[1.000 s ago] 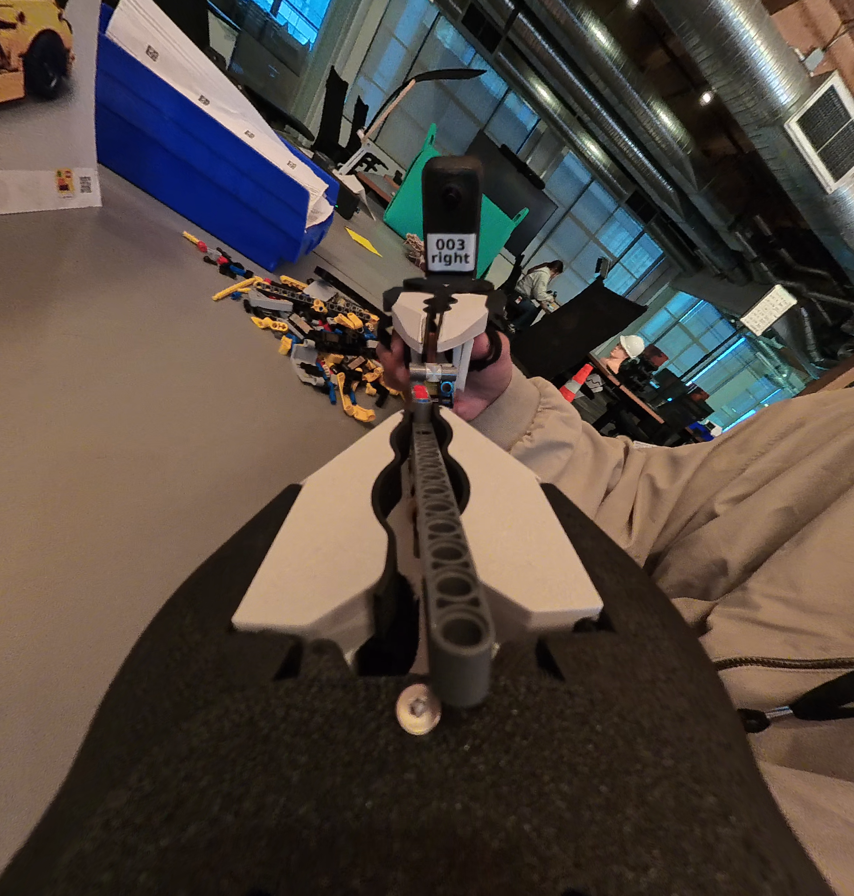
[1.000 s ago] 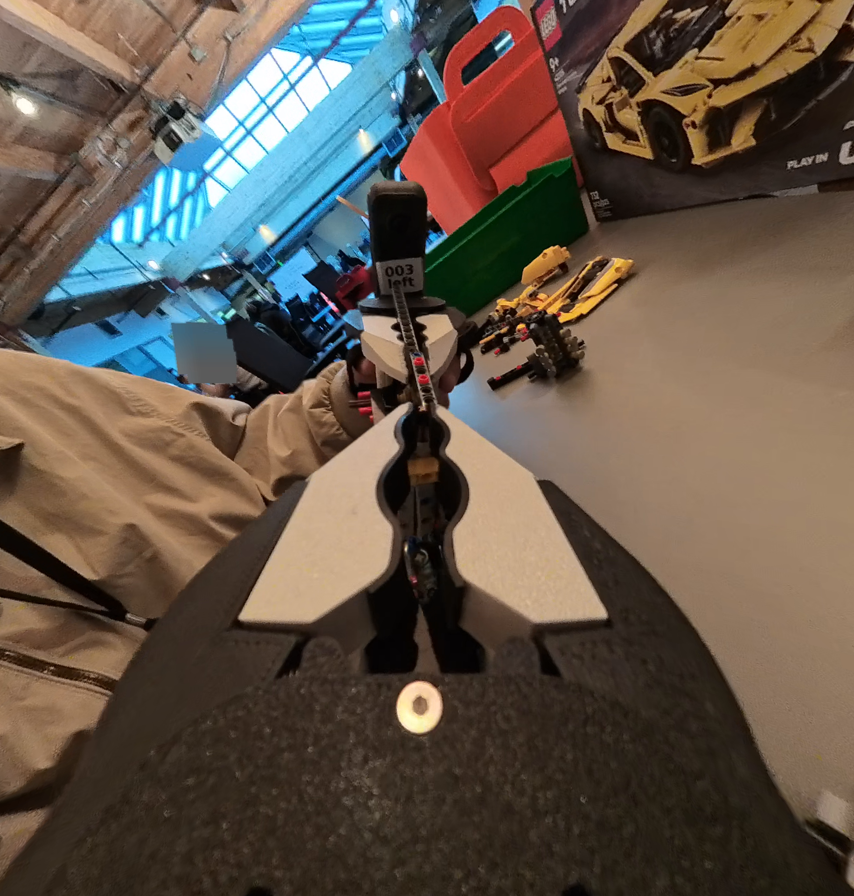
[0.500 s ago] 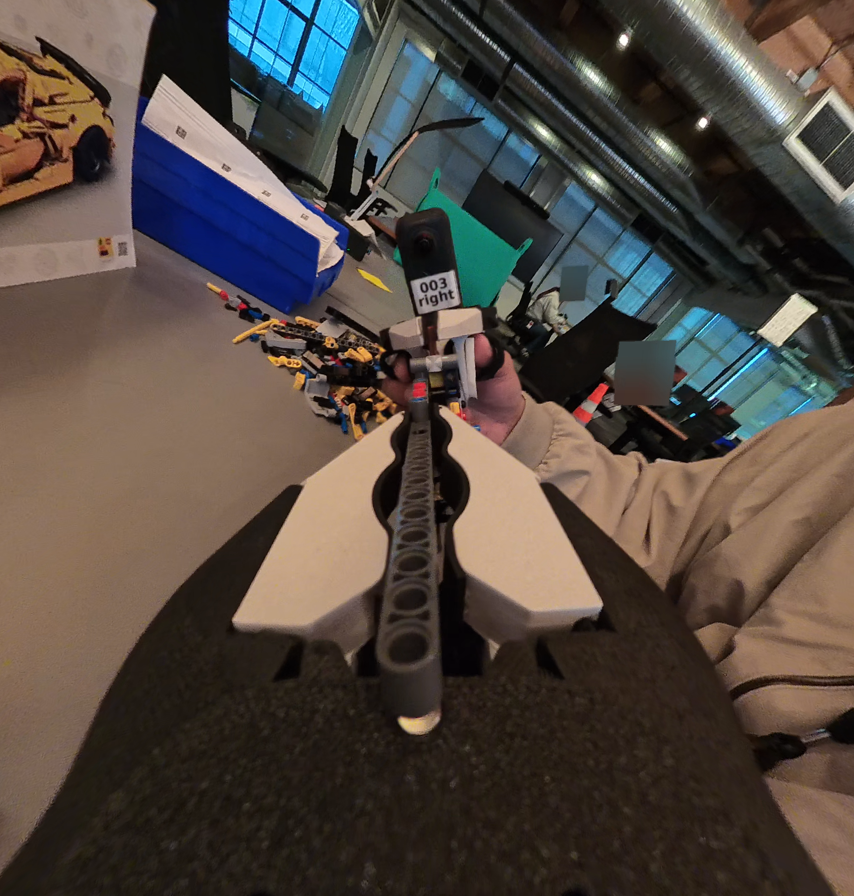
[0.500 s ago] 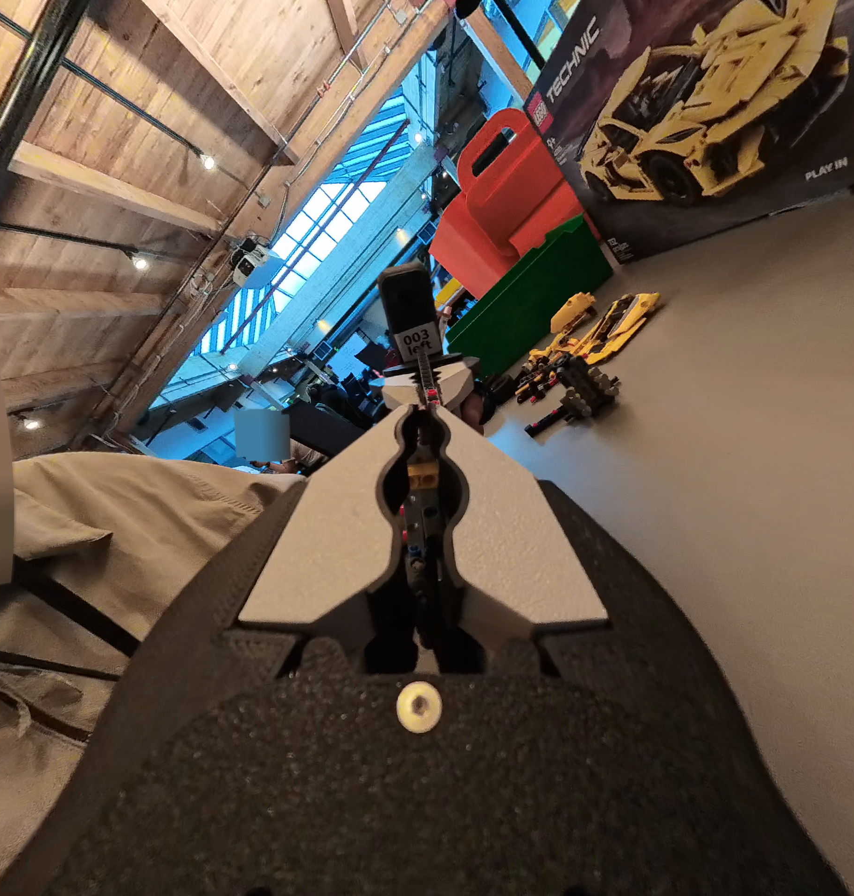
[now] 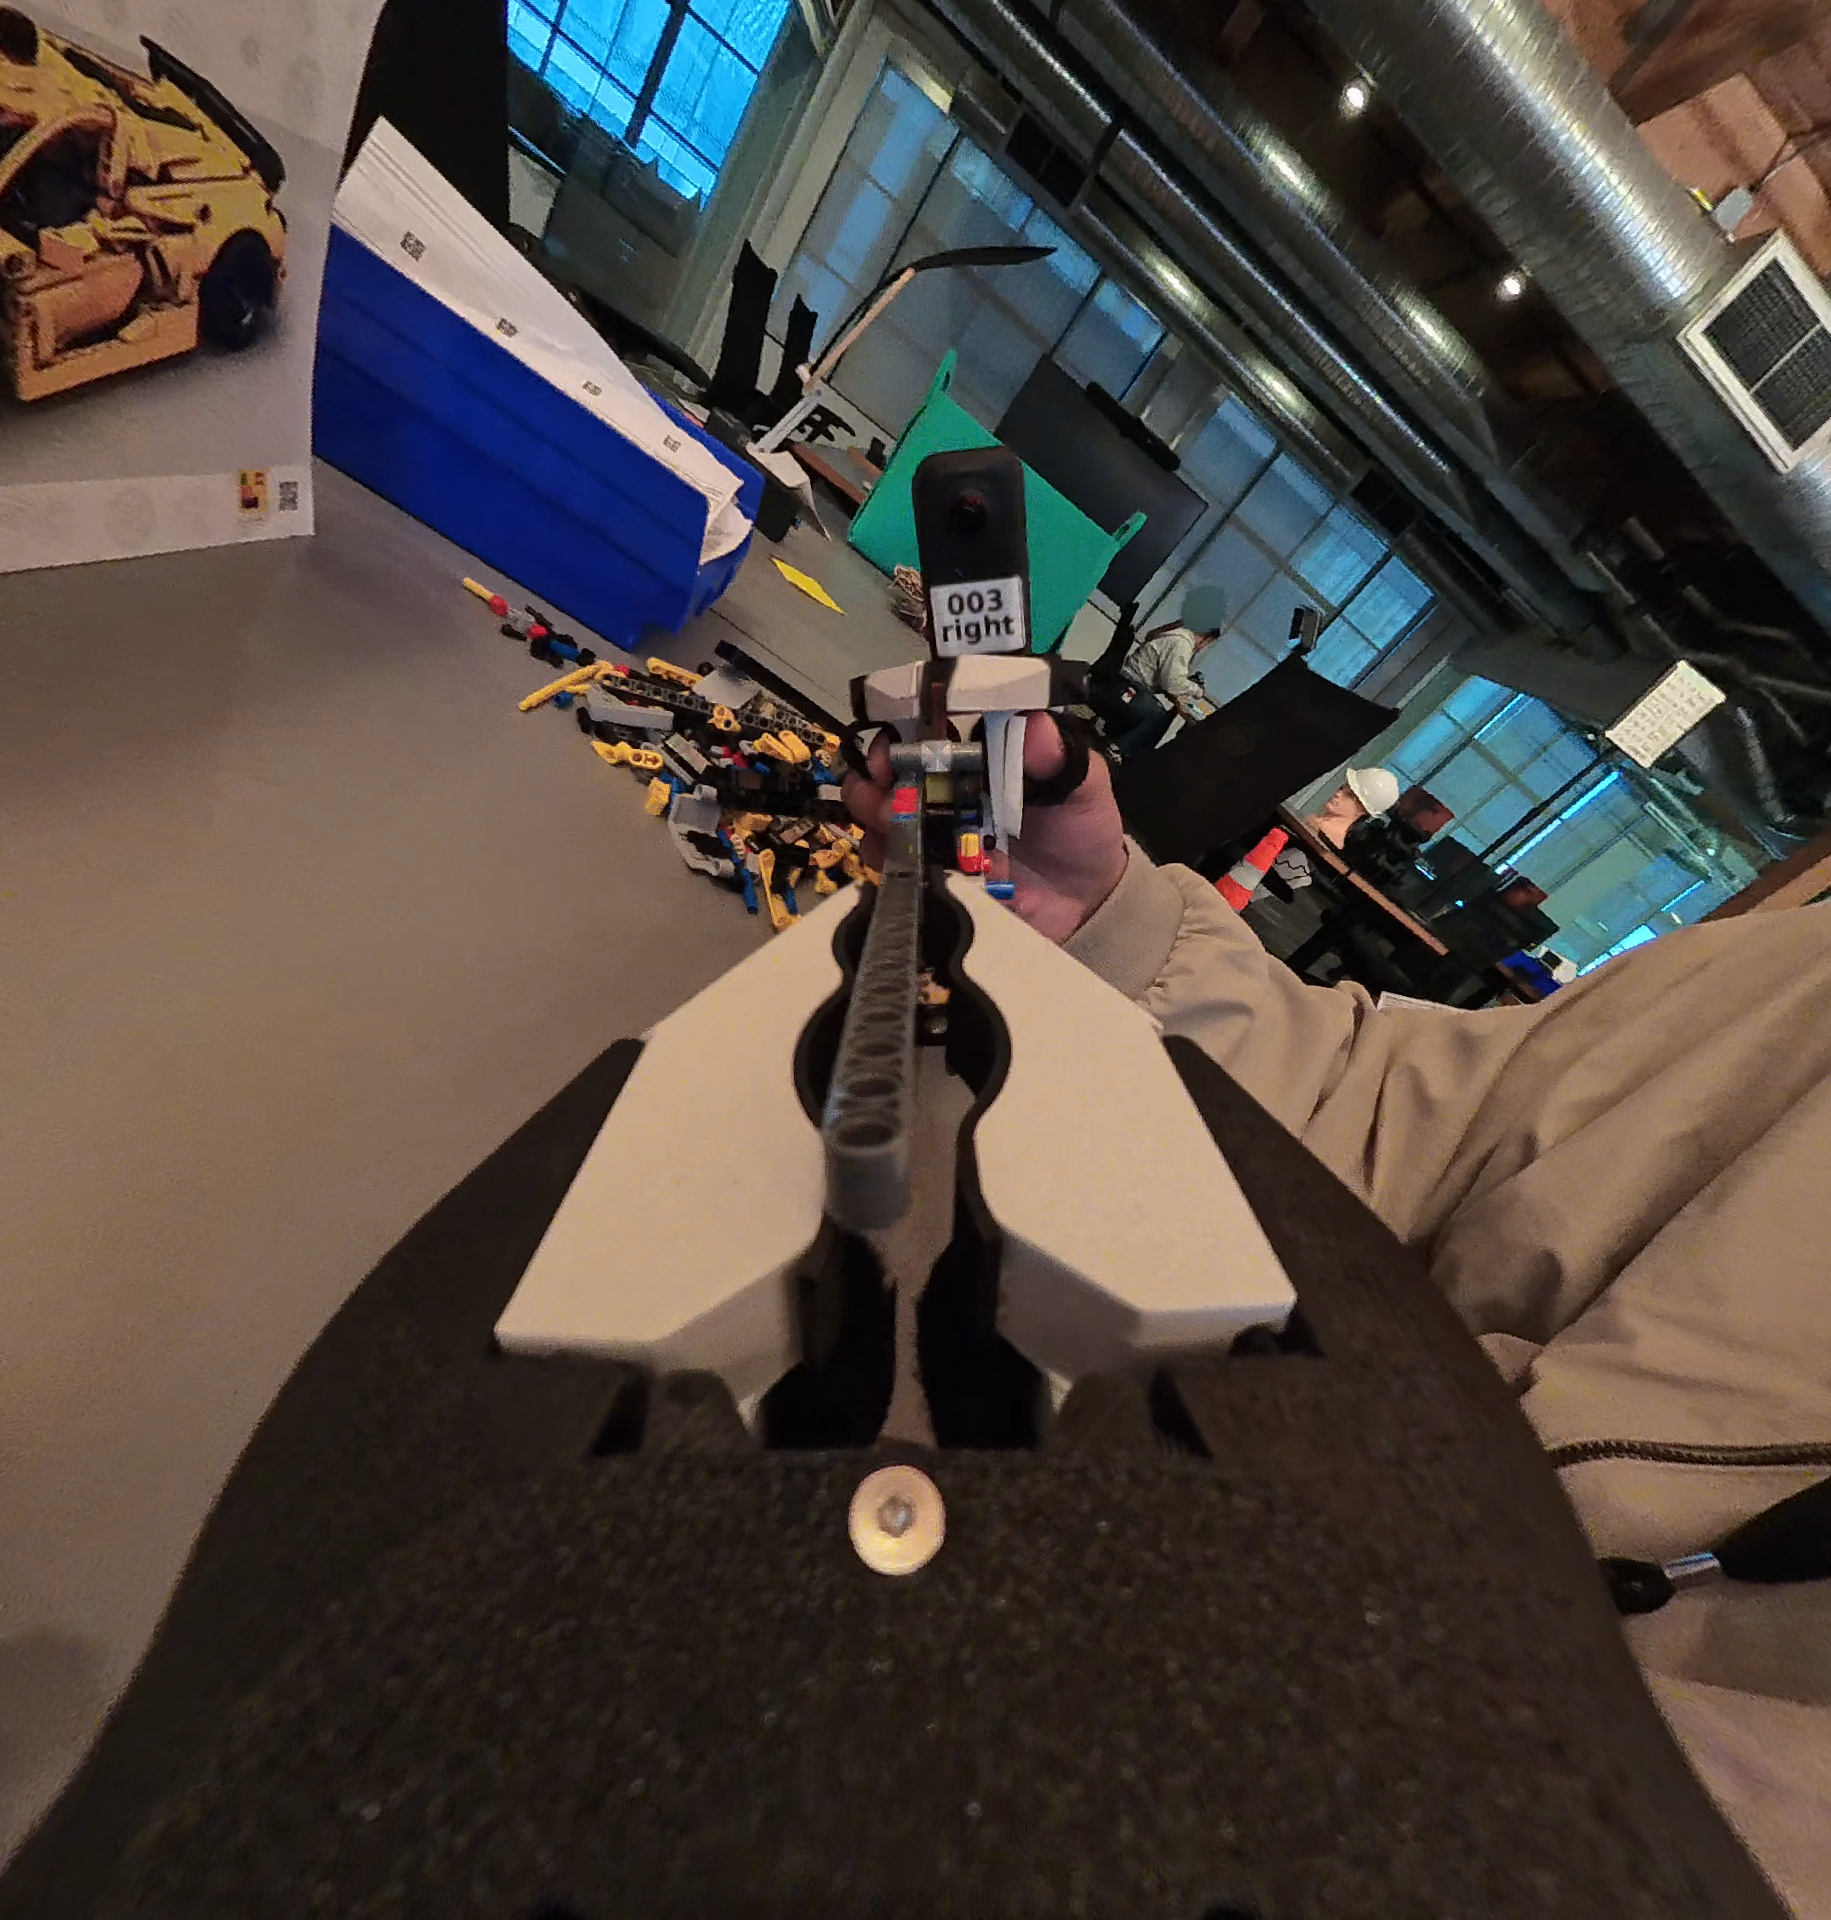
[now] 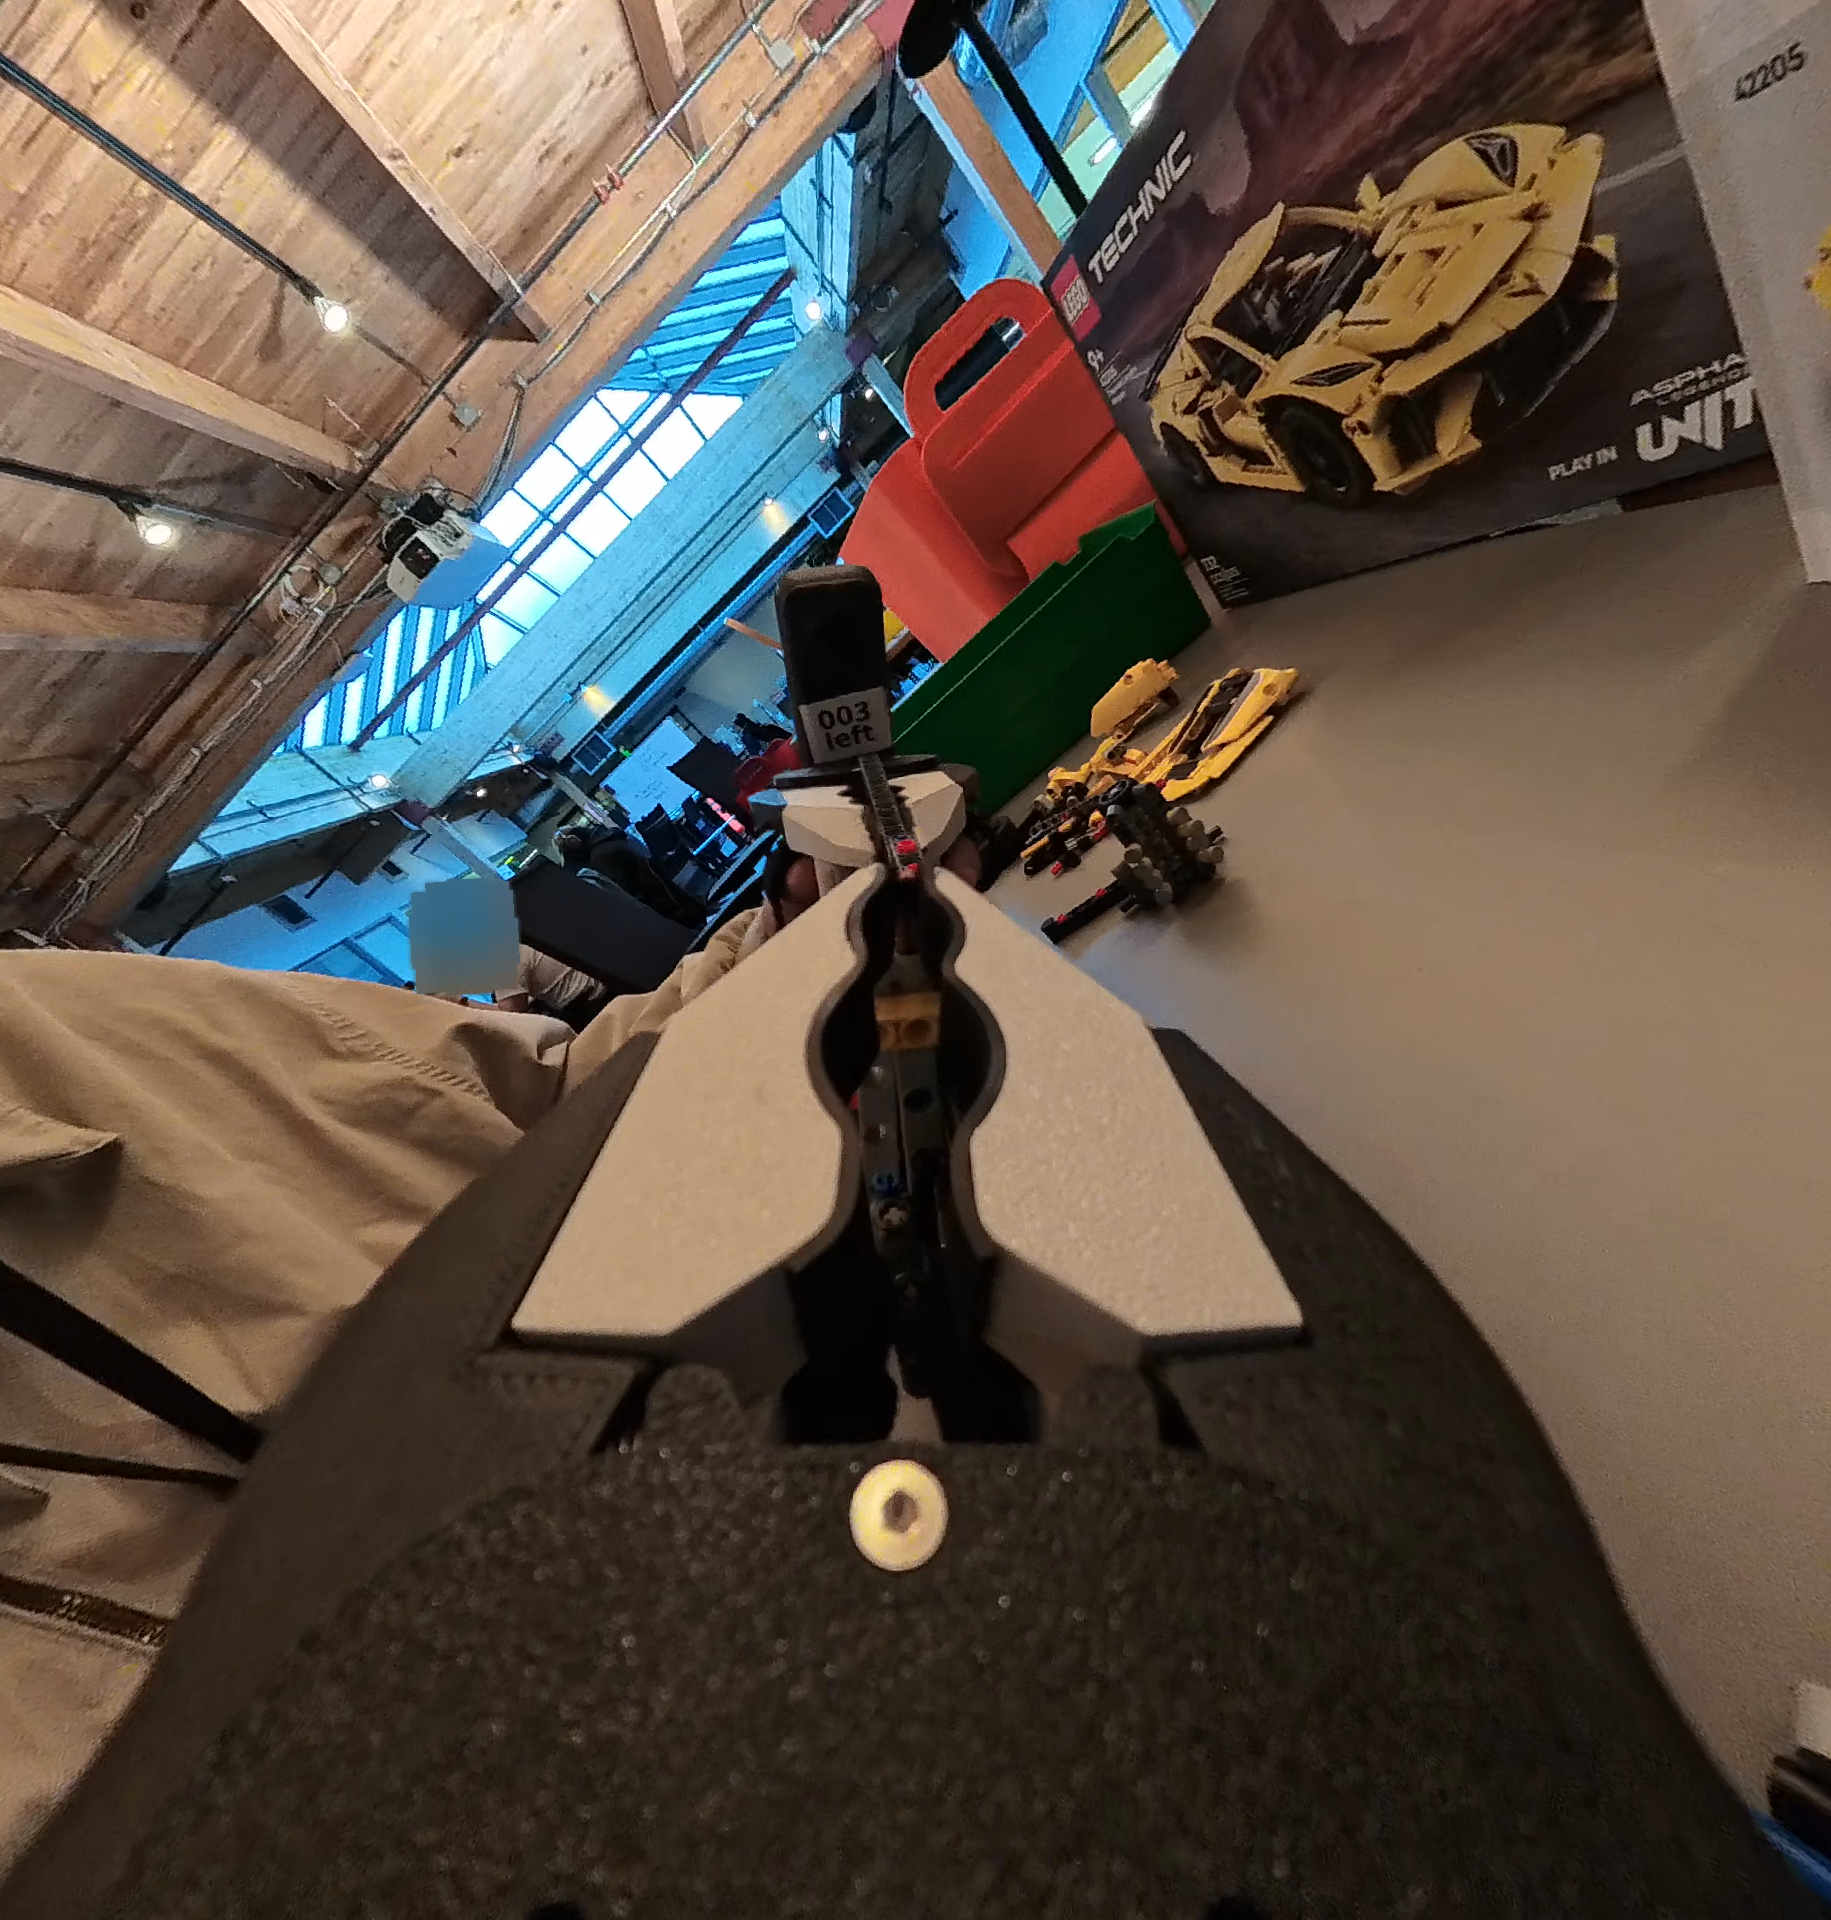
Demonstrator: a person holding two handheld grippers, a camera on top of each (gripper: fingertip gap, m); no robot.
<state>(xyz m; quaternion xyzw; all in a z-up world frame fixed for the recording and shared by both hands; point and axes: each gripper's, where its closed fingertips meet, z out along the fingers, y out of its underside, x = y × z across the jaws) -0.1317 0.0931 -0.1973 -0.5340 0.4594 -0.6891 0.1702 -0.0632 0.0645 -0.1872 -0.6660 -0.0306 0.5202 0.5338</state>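
Above the table (image 5: pixel 215 935), two grippers: left gripper (image 5: pixel 895 914) fingers clamp one grey beam (image 5: pixel 875 1060); right gripper (image 6: pixel 903 883) fingers clamp one small assembly (image 6: pixel 906 1101)

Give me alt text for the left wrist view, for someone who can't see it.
The left gripper is shut on a long grey holed beam that reaches to the right gripper facing it; loose toy bricks lie on the grey table.

You can read print on a white sticker (image 5: pixel 978 615) atop your right claw (image 5: pixel 937 694), on a second sticker (image 6: pixel 846 724) atop your left claw (image 6: pixel 875 831), and on the car box (image 6: pixel 1410 312).
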